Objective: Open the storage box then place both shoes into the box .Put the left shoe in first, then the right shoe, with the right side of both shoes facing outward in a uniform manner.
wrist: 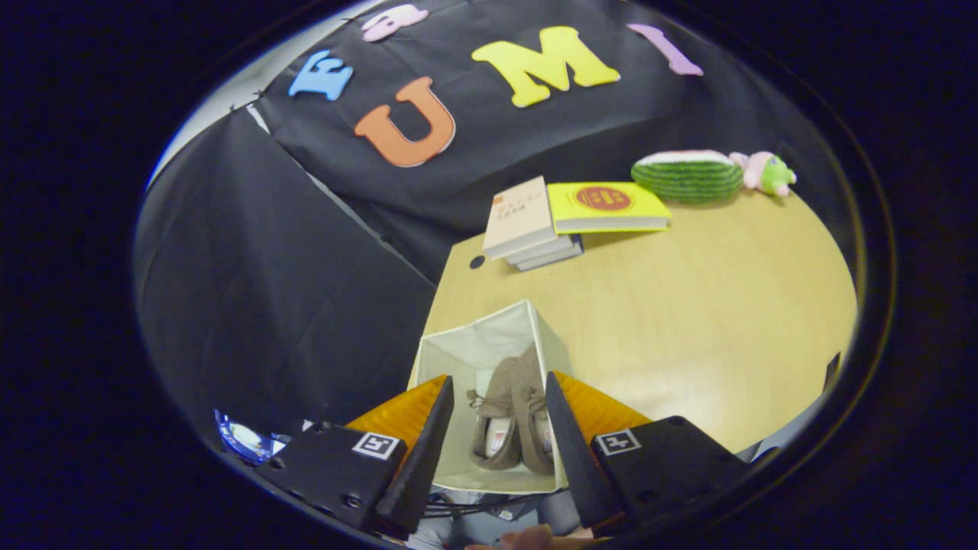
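Your gripper (495, 428) hangs above the open pale fabric storage box (489, 344), its fingers (428, 451) spread apart with nothing between their tips but the view down into the box. You hold nothing.

Far left, below the black cloth wall, a small bluish shiny patch (243, 439) is cut off by the gripper body, and you cannot tell what it is. Next, the box stands at the near left corner of the light wooden desk (688, 321); its near wall and lower corners are partly hidden behind your fingers. Inside it lie the two brown suede lace-up shoes (513, 416), side by side and touching, seen from above with their openings toward you (which one is the left shoe is hard to make out, and their sides are hidden by the box walls).

Beyond the box, near the desk's far edge, sits a small stack of books with a cream cover on top (523, 221), and leaning against it a yellow book with a red round emblem (607, 206). Further right, at the far edge, rests a green striped watermelon-slice plush (688, 176), touching a small pink and green plush toy (764, 172). Nothing stands between your fingers and the box.
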